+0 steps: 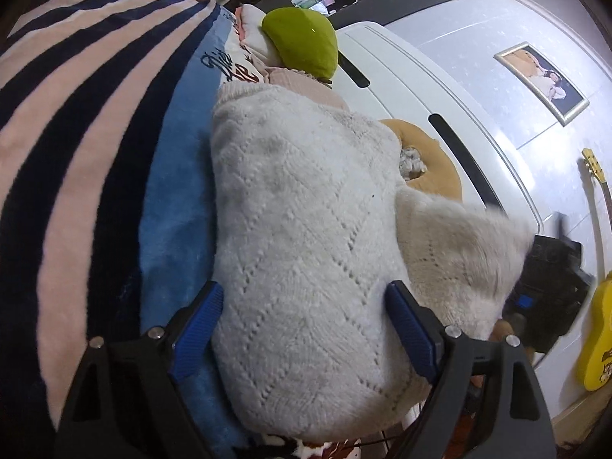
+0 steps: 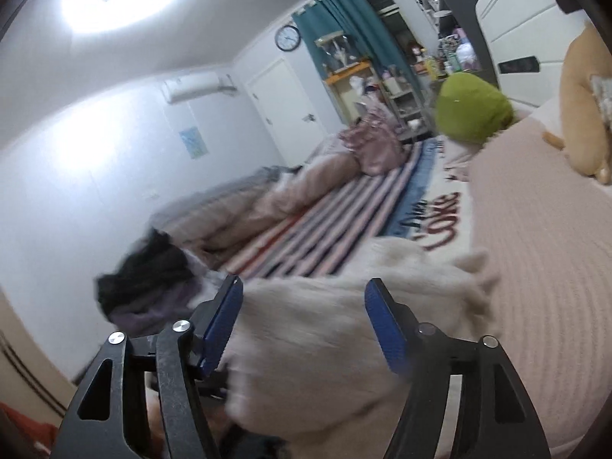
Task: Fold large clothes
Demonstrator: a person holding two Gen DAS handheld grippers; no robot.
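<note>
So my left gripper [image 1: 304,329] has its jaws wide, straddling the white knit sweater [image 1: 302,229] that's lying on the blue blanket [image 1: 172,206] on the bed. My right gripper [image 2: 304,325] is wide too, with a blurry bit of the same sweater [image 2: 325,325] between the blue pads, not pinched. A green cushion [image 1: 302,44] sits past the sweater's far end.

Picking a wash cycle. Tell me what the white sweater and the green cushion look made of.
The white sweater looks like a soft, fuzzy knit, perhaps wool or acrylic: an openwork diamond pattern of small eyelets shows, with a matte, hairy surface. The green cushion looks like smooth velvet or plush with a slight sheen; the fibre itself cannot be told.
</note>
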